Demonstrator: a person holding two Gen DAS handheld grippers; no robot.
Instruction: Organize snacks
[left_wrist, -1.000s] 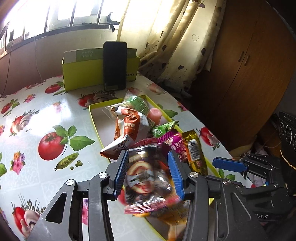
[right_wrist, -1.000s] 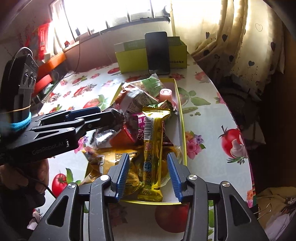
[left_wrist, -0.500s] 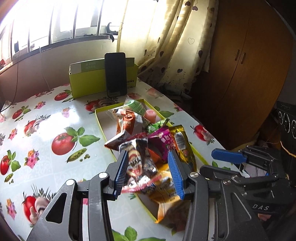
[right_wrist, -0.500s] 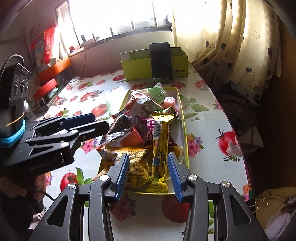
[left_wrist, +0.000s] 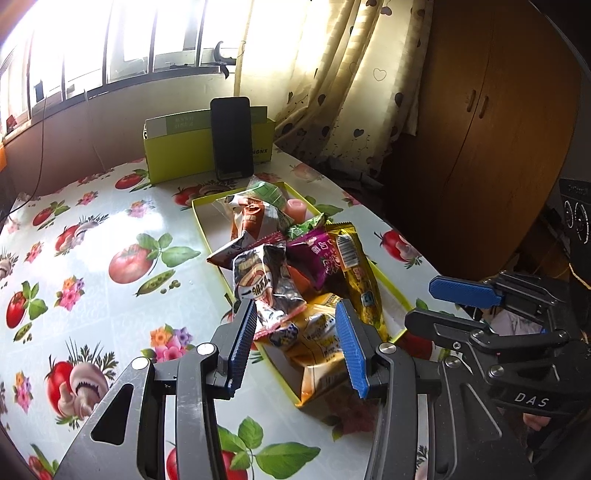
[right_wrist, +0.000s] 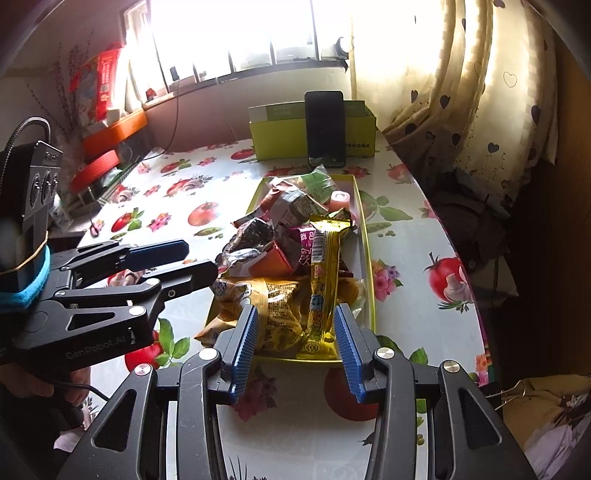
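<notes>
A shallow yellow-rimmed tray (left_wrist: 201, 229) on the tomato-print table holds a heap of snack packets. A dark crinkled packet (left_wrist: 262, 284) lies on top of the heap, its lower end close to my left gripper's left finger but not pinched. Beside it are a purple packet (left_wrist: 317, 251), a long gold bar (right_wrist: 323, 273) and an orange-yellow bag (right_wrist: 277, 306) at the near end. My left gripper (left_wrist: 295, 310) stands open over the tray's near left corner, holding nothing. My right gripper (right_wrist: 295, 312) hangs open above the tray's near edge, also without anything in it.
A green box (left_wrist: 177, 155) with a black phone (left_wrist: 232, 136) leaning on it stands behind the tray. Heart-print curtains and a wooden cabinet (left_wrist: 498, 129) lie past the table's right edge. Orange and red items (right_wrist: 107, 147) crowd the far left.
Both grippers have drawn back from the tray. The dark packet that sat between my left fingers now lies on the heap ahead of the fingertips.
</notes>
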